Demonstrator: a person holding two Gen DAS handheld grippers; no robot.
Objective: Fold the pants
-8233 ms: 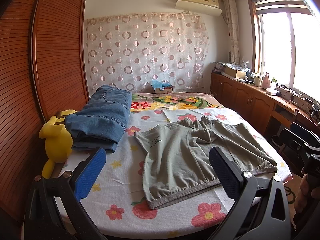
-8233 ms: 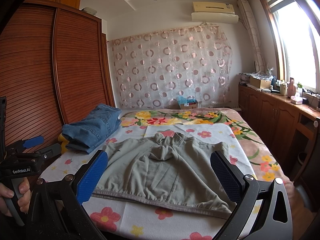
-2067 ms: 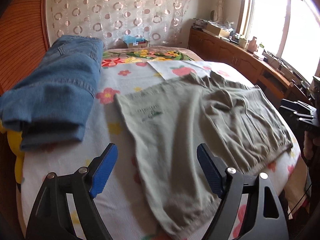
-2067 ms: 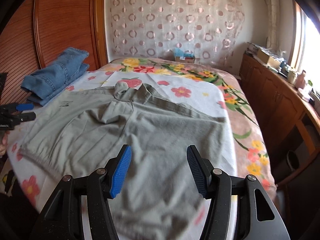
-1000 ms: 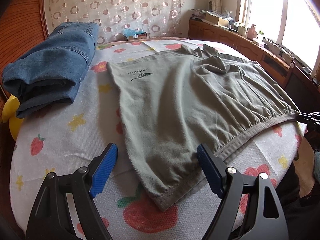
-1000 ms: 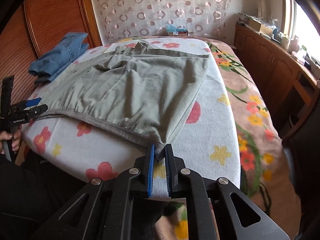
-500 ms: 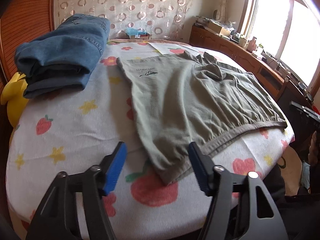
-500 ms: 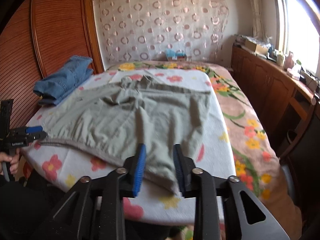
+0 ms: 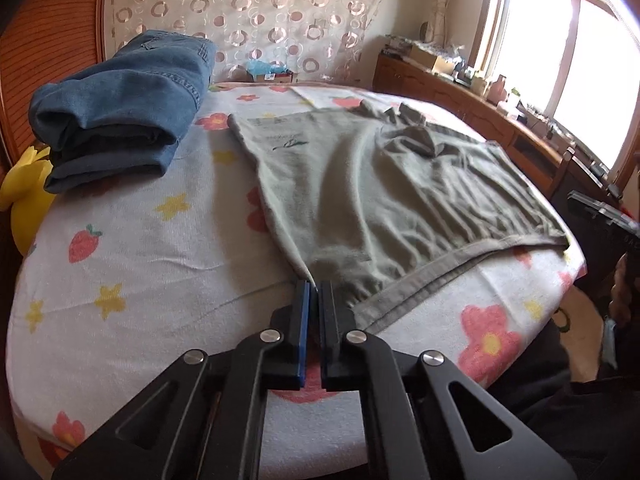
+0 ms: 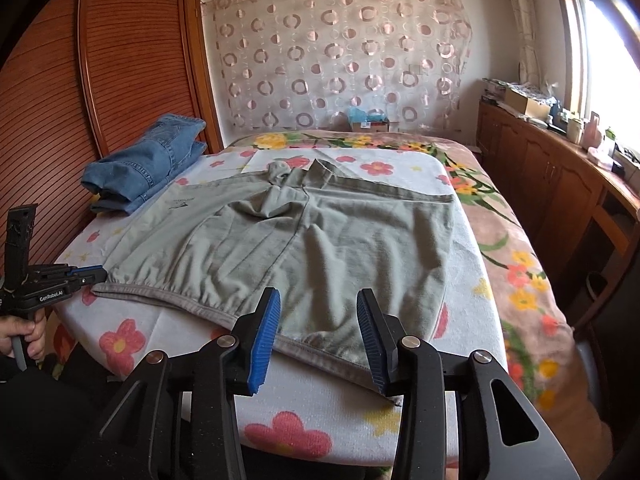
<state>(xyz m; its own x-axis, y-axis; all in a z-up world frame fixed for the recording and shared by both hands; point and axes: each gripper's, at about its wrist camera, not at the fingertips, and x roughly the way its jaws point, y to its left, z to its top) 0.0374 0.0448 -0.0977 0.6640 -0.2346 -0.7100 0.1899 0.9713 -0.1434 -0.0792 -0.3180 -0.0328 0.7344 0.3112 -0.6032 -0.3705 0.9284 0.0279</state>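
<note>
Left gripper has closed on pants corner.

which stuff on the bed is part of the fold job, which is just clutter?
In play:
grey-green pants, spread flat
left gripper, shut on the pants' near corner
right gripper, jaws just opening over the hem, not gripping

Lying about:
folded jeans
yellow plush toy
blue-topped box at the curtain
</note>
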